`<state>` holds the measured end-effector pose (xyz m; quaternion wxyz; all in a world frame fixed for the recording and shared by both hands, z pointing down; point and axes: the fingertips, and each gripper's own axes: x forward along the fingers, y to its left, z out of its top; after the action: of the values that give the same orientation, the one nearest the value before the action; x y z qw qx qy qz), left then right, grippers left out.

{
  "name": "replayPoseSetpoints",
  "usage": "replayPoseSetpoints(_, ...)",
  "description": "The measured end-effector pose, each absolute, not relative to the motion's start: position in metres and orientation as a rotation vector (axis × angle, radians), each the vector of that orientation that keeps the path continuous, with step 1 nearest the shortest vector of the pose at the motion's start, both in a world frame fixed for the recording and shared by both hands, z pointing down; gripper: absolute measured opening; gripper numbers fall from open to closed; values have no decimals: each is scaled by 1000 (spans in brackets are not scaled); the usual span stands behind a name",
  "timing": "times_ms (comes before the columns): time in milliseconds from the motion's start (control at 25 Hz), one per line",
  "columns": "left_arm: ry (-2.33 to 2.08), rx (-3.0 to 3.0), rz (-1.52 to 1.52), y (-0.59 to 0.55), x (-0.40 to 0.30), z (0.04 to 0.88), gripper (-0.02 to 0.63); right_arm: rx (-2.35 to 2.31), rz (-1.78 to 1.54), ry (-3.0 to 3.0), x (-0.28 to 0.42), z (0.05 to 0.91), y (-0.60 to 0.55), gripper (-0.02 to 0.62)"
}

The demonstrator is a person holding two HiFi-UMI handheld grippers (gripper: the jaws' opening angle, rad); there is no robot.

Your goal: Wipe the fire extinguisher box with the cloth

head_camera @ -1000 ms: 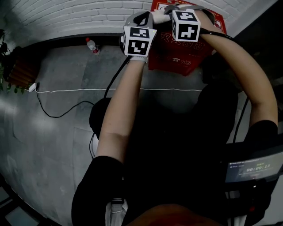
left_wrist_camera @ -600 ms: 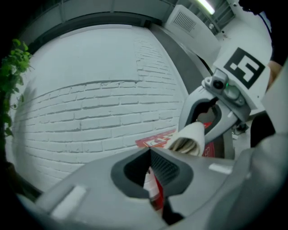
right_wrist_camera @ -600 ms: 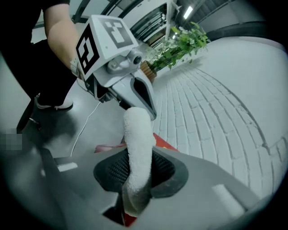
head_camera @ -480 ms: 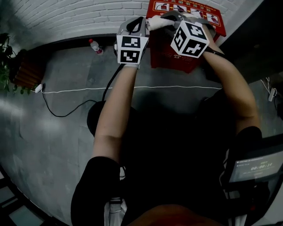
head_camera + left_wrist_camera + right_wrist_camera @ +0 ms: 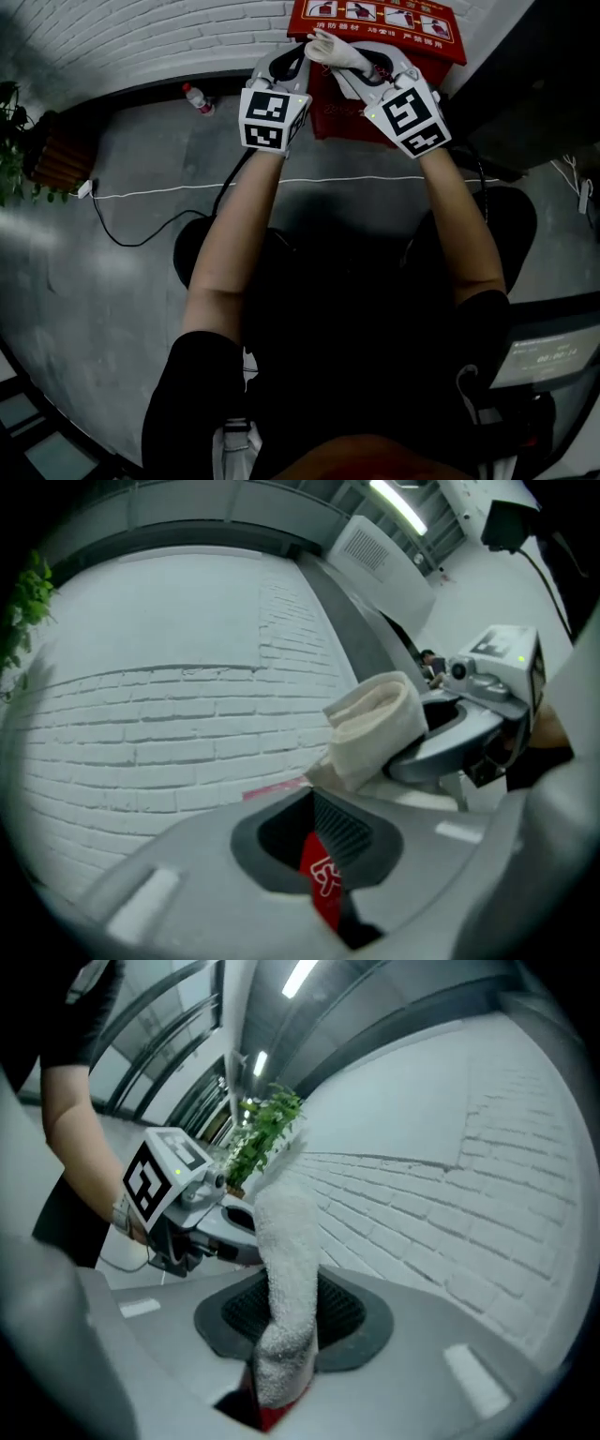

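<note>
The right gripper [image 5: 286, 1340] had its jaws clamped on the cloth [image 5: 289, 1241]. The left gripper [image 5: 325, 860] had its jaws together, empty. Both hung over the red box [image 5: 439, 45] by the far wall. Wiping seemingly hadn't begun; next, press the cloth onto its lid.

We see our left gripper [image 5: 315, 841] at the bottom. Its two grey jaws sit very close together, with just a thin slit between them, and they hold nothing. Through the slit we see a bit of the red fire extinguisher box [image 5: 325, 891] with a white mark on it.

Just above the jaws is the cloth [image 5: 373, 726]. It is soft, cream white and rolled up. The right gripper [image 5: 411, 741] comes in from the right side and holds the cloth at one end.

Behind it all is a white brick wall [image 5: 169, 724]. Some green plant leaves [image 5: 28, 602] peek in at the far left. A long light [image 5: 401, 506] shines at the top.
</note>
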<state>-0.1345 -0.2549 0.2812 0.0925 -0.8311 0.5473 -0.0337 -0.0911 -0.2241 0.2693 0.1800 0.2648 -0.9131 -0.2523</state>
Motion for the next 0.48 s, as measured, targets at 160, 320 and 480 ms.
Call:
replayPoseSetpoints(160, 1581, -2541, -124, -255, -120, 314, 0, 827, -470, -2761, -68, 294, -230, 101)
replayPoseSetpoints(320, 1610, -2623, -24, -246, -114, 323, 0, 821, -283, -2834, -61, 336, -231, 101)
replayPoseSetpoints(480, 1691, -2618, -5, -251, -126, 334, 0, 798, -88, -2924, -70, 361, -234, 101)
